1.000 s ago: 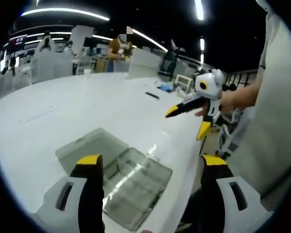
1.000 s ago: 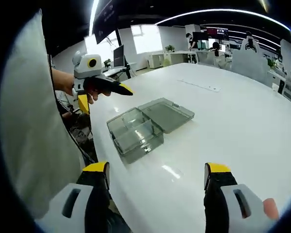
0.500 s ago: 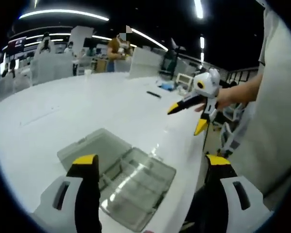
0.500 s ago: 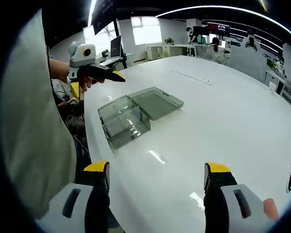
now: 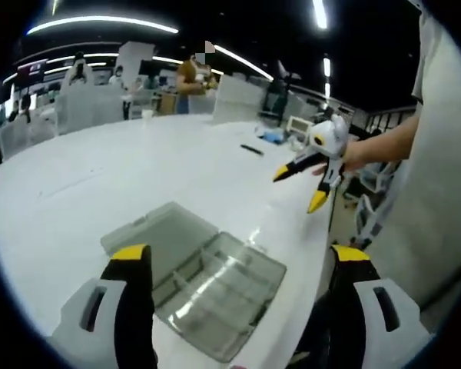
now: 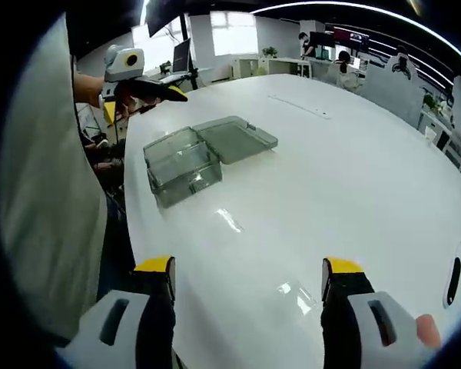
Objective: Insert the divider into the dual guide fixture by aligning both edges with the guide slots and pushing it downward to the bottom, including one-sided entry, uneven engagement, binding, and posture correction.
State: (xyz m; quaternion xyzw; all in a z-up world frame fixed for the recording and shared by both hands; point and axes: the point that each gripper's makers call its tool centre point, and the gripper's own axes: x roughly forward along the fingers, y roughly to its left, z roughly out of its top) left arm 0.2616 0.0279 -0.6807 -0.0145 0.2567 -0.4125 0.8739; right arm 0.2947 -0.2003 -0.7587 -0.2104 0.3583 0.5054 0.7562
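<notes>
- yellow-tipped left gripper (image 5: 238, 265) hovers, jaws apart, just above the clear plastic compartment box (image 5: 215, 296) with open lid on the glossy white table (image 5: 100, 177).
- yellow-tipped right gripper (image 6: 246, 269) spreads wide, empty, well away from the box (image 6: 180, 165).

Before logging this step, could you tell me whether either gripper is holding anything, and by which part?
Nothing is held: left gripper and right gripper are open and empty.

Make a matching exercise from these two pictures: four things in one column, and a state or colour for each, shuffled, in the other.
Things:
1. clear plastic box
2. table
3. left gripper
4. box lid

States or colours:
A. white and glossy
B. jaws apart, holding nothing
C. folded back flat on the table
D. open, with dividers inside

Pairs: 1-D, 2-A, 3-B, 4-C
</notes>
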